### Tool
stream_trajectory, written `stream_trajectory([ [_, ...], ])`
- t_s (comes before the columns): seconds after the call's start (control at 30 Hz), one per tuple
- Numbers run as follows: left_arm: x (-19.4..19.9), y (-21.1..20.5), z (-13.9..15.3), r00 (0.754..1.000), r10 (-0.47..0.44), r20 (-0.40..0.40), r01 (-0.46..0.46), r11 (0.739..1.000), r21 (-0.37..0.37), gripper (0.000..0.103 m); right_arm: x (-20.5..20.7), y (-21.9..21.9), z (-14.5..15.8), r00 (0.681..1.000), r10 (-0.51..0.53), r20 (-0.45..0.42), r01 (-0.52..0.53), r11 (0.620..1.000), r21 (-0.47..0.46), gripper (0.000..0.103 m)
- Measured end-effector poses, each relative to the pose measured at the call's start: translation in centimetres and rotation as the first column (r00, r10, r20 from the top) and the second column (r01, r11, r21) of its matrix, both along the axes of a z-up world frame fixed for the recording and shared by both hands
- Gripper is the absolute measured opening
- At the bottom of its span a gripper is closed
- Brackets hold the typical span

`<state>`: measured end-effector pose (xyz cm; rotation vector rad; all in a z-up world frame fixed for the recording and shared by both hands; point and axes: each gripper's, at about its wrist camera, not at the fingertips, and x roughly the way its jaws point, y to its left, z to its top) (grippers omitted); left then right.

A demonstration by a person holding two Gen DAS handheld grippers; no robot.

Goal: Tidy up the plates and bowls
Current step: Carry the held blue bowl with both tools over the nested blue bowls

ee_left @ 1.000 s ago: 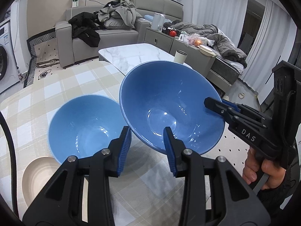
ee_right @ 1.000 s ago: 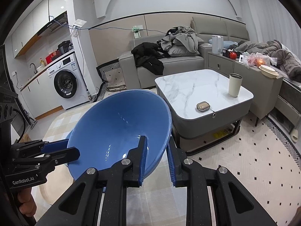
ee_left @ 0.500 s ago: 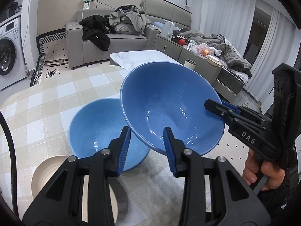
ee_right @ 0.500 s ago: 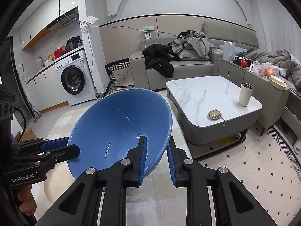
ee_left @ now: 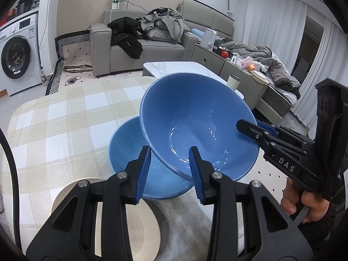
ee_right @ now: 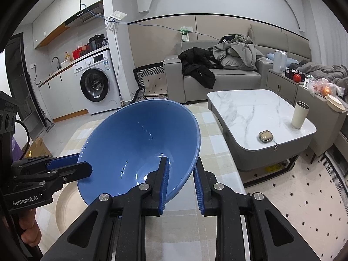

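A large blue bowl (ee_left: 195, 119) (ee_right: 134, 141) hangs tilted above the checked tablecloth (ee_left: 65, 126), held by two opposite rims. My left gripper (ee_left: 169, 171) (ee_right: 80, 165) is shut on its near rim. My right gripper (ee_right: 180, 184) (ee_left: 250, 128) is shut on the far rim, one finger inside the bowl and one outside. Under the held bowl a second blue bowl (ee_left: 124, 148) rests on the cloth, partly covered. Just in front of it lies a beige plate (ee_left: 143, 228) (ee_right: 65, 208), partly hidden by my grippers.
The table's right edge drops toward a marble coffee table (ee_right: 250, 108) bearing a cream cup (ee_right: 300, 115) and a small case (ee_right: 265, 136). A grey sofa (ee_right: 228, 78) with clothes and a washing machine (ee_right: 95, 84) stand behind. A hand (ee_left: 304, 202) grips the right tool.
Both grippers have carried the blue bowl sideways across the table, so it now hangs over the second bowl. The second bowl and the plate lie nearer the middle of the left wrist view.
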<state>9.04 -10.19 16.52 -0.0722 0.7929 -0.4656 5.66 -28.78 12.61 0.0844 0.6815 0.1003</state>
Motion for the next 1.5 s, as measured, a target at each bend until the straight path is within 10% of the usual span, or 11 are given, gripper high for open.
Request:
stream_trajectory([
  [1.5, 5.6, 2.1, -7.4, 0.989, 0.115, -0.088, -0.103, 0.987, 0.127, 0.033, 5.2, 4.2, -5.6, 0.989, 0.087, -0.123, -0.088, 0.996, -0.005, 0.024],
])
